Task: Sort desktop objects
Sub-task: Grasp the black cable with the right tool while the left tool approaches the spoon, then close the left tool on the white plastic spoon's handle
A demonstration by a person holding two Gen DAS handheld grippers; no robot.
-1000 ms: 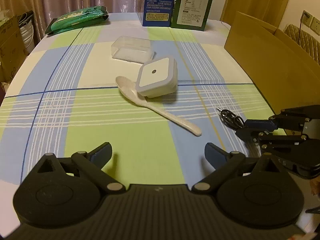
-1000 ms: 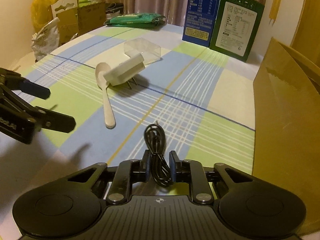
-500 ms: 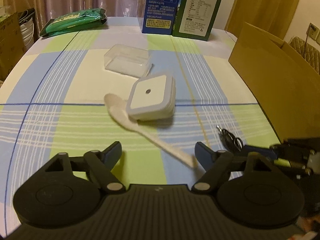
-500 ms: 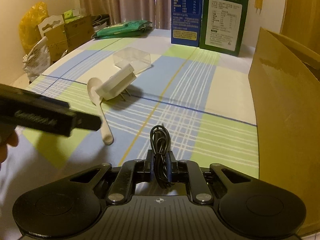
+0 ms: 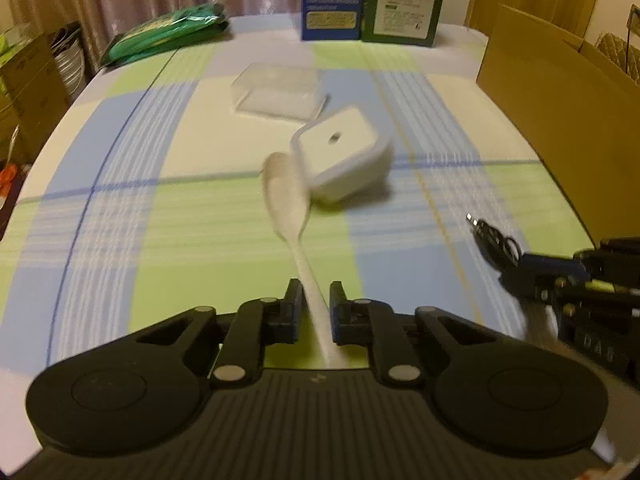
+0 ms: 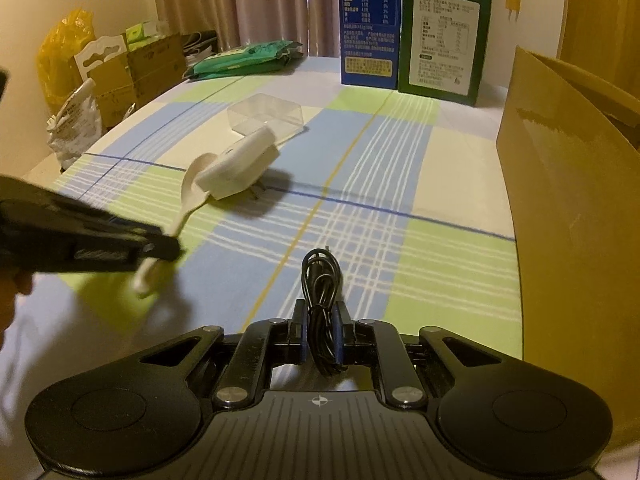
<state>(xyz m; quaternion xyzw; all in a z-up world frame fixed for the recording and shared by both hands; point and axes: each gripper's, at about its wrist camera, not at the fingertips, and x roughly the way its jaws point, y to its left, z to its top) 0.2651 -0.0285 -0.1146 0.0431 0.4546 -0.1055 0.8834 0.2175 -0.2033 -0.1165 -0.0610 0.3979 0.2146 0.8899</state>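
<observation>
Both grippers are now loaded: the left gripper (image 5: 312,312), spread wide a second ago, has been closed around the spoon (image 5: 294,220) handle, while the right gripper (image 6: 322,330) stays clamped on the black cable (image 6: 322,280). The spoon's bowl is still touching the white plug (image 5: 344,158) mid-table, so lifting toward the cardboard box (image 6: 572,200) on the right is judged the next step.

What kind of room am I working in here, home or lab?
Most likely a home, perhaps a dining area: a table under a checked tablecloth, drawn curtains behind it, food cartons standing at the far edge, household bags and boxes piled alongside.
</observation>
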